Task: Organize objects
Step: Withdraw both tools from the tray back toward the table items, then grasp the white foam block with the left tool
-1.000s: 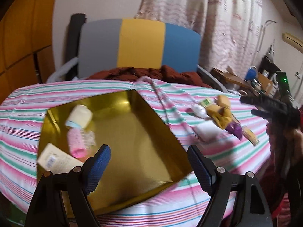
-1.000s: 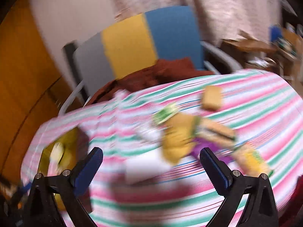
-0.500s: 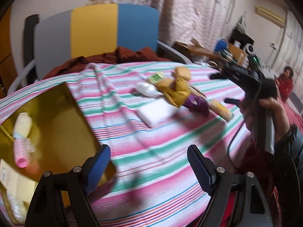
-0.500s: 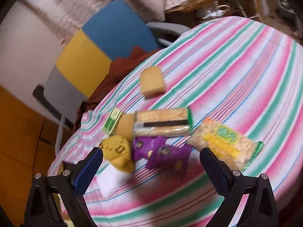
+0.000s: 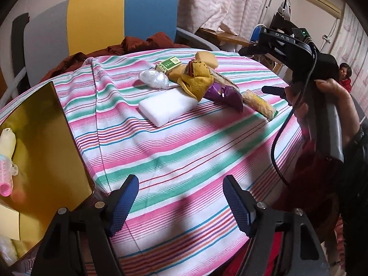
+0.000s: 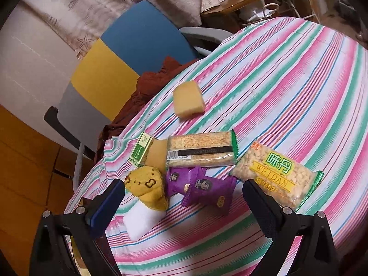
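Purple snack packets (image 6: 200, 187) between your right hand-held gripper's (image 6: 184, 197) wide-open, empty jaws; your left hand-held gripper (image 5: 180, 197) likewise open, empty.

The cloth (image 5: 184, 151) is striped pink, green and white. The tray (image 5: 46, 151) is gold. The block (image 5: 166, 108) is white, the sock (image 6: 147, 189) mustard with dark marks, the packets (image 6: 200, 187) purple, the sponge (image 6: 188, 102) yellow. The chair (image 5: 99, 20) is grey, yellow and blue.
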### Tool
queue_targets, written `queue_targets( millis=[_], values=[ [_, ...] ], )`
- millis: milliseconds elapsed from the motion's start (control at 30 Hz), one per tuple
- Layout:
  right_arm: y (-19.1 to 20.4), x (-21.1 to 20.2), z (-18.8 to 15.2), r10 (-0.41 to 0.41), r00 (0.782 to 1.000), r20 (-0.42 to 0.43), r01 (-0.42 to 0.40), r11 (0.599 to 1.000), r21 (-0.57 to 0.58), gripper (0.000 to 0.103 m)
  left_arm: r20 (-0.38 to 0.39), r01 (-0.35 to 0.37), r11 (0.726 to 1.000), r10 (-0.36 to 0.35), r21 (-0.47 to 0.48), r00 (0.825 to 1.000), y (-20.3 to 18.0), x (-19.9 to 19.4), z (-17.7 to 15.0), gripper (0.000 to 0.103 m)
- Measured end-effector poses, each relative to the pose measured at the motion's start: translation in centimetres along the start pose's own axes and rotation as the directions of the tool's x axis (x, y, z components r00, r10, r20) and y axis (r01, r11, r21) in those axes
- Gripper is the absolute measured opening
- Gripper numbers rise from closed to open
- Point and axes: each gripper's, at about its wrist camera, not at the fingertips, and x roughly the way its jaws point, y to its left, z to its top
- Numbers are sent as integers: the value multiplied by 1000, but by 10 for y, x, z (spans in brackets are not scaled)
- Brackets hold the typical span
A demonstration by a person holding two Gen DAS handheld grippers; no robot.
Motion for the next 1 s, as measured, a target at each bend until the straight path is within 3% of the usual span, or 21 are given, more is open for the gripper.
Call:
queue_targets(
  millis=[167,433,700,1000],
  values=[
    [0,1,-1,-9,1000,-6,9,1000,-5,103,2,-18,1000,18,22,1000,1,3,8,76],
    [-2,-1,0,-3,1000,-11,3,1000,9,103,18,-66,994,64,90,998,-2,22,54,76],
    [-4,-1,1,19,1000,-13,-19,1000,23,103,-33,-73,982,80,175,996,-1,66,88,82],
    [-1,4,-1,24,999,-37,-23,1000,9,103,-40,-84,951,101,298,994,-8,97,107,82]
  ],
)
